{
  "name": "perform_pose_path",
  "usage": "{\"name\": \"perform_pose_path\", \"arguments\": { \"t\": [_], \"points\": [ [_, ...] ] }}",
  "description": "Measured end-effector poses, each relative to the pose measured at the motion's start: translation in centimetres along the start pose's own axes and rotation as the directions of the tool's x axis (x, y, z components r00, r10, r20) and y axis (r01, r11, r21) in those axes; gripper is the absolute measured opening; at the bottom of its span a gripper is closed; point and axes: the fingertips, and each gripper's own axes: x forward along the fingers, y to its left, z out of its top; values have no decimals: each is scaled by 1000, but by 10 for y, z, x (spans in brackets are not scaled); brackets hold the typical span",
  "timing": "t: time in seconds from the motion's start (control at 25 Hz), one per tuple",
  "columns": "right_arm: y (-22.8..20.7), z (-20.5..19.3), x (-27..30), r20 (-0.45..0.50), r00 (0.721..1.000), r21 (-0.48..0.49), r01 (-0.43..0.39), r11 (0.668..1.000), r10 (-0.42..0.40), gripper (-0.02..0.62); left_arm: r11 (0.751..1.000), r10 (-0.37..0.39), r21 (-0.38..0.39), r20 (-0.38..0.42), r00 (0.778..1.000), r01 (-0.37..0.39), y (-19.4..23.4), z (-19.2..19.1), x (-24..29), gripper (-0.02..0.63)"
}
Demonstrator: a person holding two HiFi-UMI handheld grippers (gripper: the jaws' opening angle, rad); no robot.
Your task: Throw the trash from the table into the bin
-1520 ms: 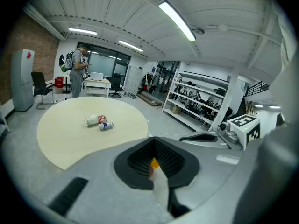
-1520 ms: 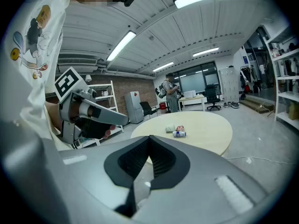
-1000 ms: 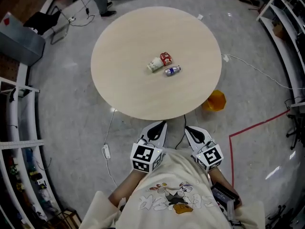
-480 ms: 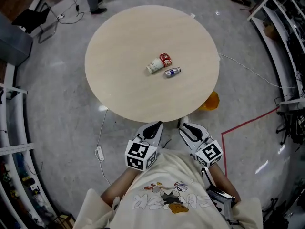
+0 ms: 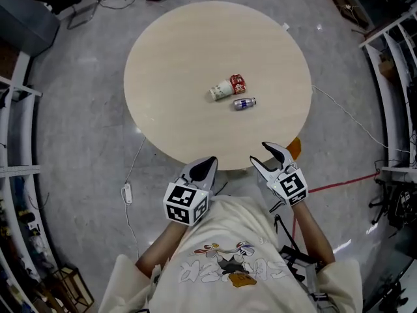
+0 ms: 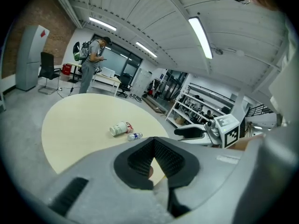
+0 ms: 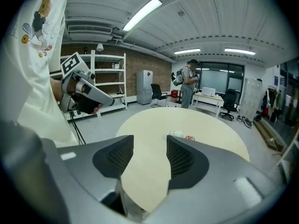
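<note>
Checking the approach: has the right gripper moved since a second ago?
Yes. The right gripper has moved toward the table: earlier short of its near rim, now at it. Its fingers have just been opening, nothing between them.

A white paper cup (image 5: 220, 90) lies on its side near the round table's (image 5: 169, 57) centre, a red carton (image 5: 238, 83) touching it at 2 o'clock and a small blue-labelled bottle (image 5: 244, 103) lying at 4 o'clock. An orange bin (image 5: 295, 147) peeks from under the table's 4 o'clock edge.
</note>
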Motion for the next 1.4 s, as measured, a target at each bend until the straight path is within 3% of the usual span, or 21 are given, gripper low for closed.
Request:
{"name": "perform_pose_path", "arguments": {
  "t": [0.24,0.32,0.44,0.56,0.68,1.0,1.08,1.24,1.4],
  "points": [
    [-56,-7,13,-57,990,-120,-131,984,125,217,994,89,-64,2,996,-89,-12,16,38,3],
    [-72,-15,18,-72,981,-145,-188,971,179,292,989,122,-87,-1,992,-122,-23,23,52,3],
    [-101,-27,29,-87,969,-208,-247,946,233,296,976,181,-122,-9,984,-180,-39,28,69,5],
    [-126,-40,56,-112,960,-351,-280,894,257,298,954,245,-172,-37,969,-247,-42,21,80,3],
    [-142,-74,86,-202,949,-472,-309,825,240,349,937,303,-165,-57,951,-309,-35,18,83,4],
    [-172,-106,144,-323,906,-488,-407,772,274,352,914,351,-210,-17,936,-347,-21,36,86,4],
    [-176,-117,158,-368,885,-473,-441,763,283,350,912,348,-221,-24,937,-344,-23,33,88,3],
    [-183,-129,184,-457,847,-503,-498,706,271,311,907,356,-236,-14,934,-349,-18,34,80,3],
    [-187,-144,197,-540,799,-476,-549,687,264,291,898,363,-267,0,932,-350,-13,34,74,4]
  ]
}}
